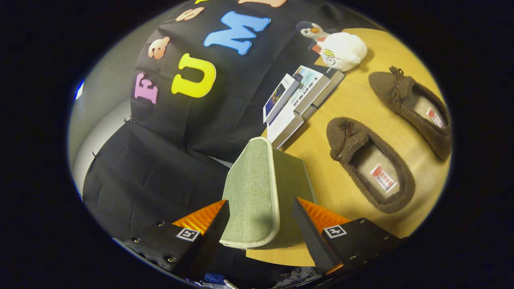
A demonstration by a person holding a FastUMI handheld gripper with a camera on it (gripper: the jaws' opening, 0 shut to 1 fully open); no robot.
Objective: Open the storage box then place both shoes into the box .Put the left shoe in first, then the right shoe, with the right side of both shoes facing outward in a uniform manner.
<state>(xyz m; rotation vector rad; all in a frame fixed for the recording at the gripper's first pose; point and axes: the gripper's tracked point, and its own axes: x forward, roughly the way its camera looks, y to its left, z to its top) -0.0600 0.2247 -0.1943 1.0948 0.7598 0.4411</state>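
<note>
Between fingers: storage box (257,192), grey-green fabric, flap raised
Fingers (261,224): wide, flanking the box
Beyond fingers: two shoes (369,164) on worktop (321,160)

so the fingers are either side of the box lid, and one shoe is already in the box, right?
Not quite. In the gripper view the fingers are either side of the box lid, but no shoe is in the box: both shoes lie on the table, beyond the fingers.
</note>
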